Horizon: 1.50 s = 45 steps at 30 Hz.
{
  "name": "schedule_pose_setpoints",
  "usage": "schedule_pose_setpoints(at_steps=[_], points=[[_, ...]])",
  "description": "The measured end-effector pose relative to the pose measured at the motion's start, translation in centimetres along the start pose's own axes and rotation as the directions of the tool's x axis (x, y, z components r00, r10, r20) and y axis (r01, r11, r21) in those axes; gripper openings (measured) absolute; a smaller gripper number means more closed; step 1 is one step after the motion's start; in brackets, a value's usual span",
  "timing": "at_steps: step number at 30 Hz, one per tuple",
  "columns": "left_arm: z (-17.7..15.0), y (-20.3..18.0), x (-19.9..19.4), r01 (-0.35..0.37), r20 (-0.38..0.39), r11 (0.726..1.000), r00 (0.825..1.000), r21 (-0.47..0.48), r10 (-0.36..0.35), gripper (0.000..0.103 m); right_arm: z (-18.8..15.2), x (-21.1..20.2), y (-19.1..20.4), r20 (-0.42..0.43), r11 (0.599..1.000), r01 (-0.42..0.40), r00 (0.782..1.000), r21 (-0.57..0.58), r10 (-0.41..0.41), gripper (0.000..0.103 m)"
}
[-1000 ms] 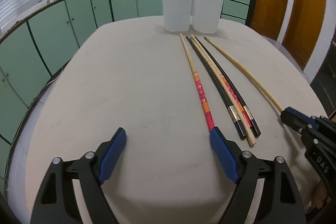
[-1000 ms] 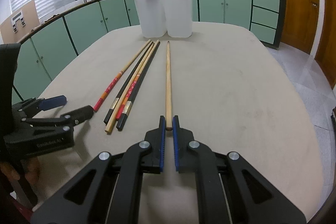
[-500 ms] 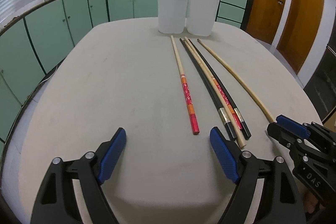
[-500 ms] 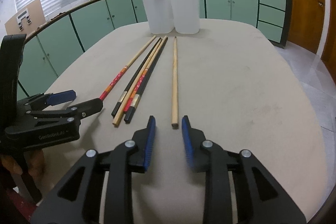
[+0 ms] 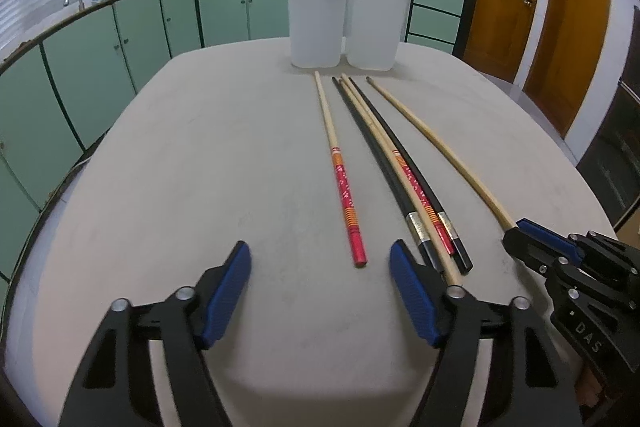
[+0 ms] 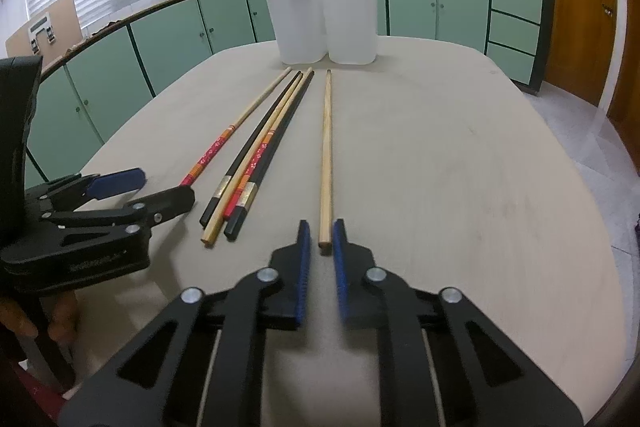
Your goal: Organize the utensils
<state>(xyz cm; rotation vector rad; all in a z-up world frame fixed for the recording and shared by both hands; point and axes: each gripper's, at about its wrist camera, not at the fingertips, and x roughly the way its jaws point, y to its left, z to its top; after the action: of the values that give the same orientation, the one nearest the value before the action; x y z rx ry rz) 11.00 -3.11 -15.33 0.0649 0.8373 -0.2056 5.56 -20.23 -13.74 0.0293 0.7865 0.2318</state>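
Several chopsticks lie on the beige table (image 5: 200,155). A red-ended one (image 5: 342,179) points at my open left gripper (image 5: 320,267); its near tip lies between the blue pads, untouched. A bundle of two black chopsticks and a wooden one (image 5: 404,171) lies to its right. A plain wooden chopstick (image 6: 327,155) ends between the blue pads of my right gripper (image 6: 320,239), which is narrowly open around its tip. Two white containers (image 5: 344,23) stand at the far end, each holding a chopstick.
Green cabinets and a counter ring the table. Wooden doors (image 5: 560,19) are at the right. In the right wrist view the left gripper (image 6: 120,195) sits at the table's left edge beside the bundle (image 6: 256,163).
My right gripper opened, then narrowed again around the plain chopstick's tip. My left gripper drew back and shifted so the red-ended chopstick now lies between its pads.
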Motion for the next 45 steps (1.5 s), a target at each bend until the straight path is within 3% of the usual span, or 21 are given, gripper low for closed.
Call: schedule_pose_setpoints(at_steps=[8, 12, 17, 25, 33, 40, 45], points=[[0.2, -1.0, 0.3, -0.008, 0.021, 1.0, 1.0, 0.022, 0.007, 0.039, 0.2, -0.3, 0.2, 0.01, 1.0, 0.011, 1.0, -0.009, -0.011, 0.006], [0.4, -1.4, 0.4, -0.001, 0.031, 1.0, 1.0, 0.025, 0.001, 0.007, 0.3, -0.7, -0.1, 0.024, 1.0, 0.013, 1.0, 0.001, -0.013, 0.006], [0.7, -0.7, -0.4, 0.021, 0.037, 1.0, 0.999, -0.011, -0.02, 0.006, 0.6, -1.5, -0.4, 0.045, 1.0, 0.024, 0.999, -0.004, -0.023, 0.006], [3.5, 0.3, -5.8, -0.016, 0.182, 1.0, 0.983, 0.014, 0.013, 0.006, 2.6, -4.1, -0.4, 0.113, 0.998, 0.041, 0.993, -0.047, -0.036, 0.006], [8.7, 1.0, -10.5, 0.017, 0.315, 1.0, 0.949, 0.02, -0.022, 0.006, 7.8, -8.0, -1.1, 0.219, 0.995, 0.052, 0.975, -0.085, -0.033, 0.006], [12.7, 1.4, -11.4, 0.064, 0.353, 0.998, 0.934, 0.015, -0.065, 0.006, 13.7, -10.3, -2.5, 0.275, 0.998, -0.02, 0.961, -0.066, 0.038, 0.006], [14.8, 1.8, -11.7, 0.107, 0.354, 0.994, 0.929, 0.016, -0.105, 0.006, 17.1, -11.0, -2.9, 0.263, 0.995, -0.063, 0.961, -0.083, 0.083, 0.006]])
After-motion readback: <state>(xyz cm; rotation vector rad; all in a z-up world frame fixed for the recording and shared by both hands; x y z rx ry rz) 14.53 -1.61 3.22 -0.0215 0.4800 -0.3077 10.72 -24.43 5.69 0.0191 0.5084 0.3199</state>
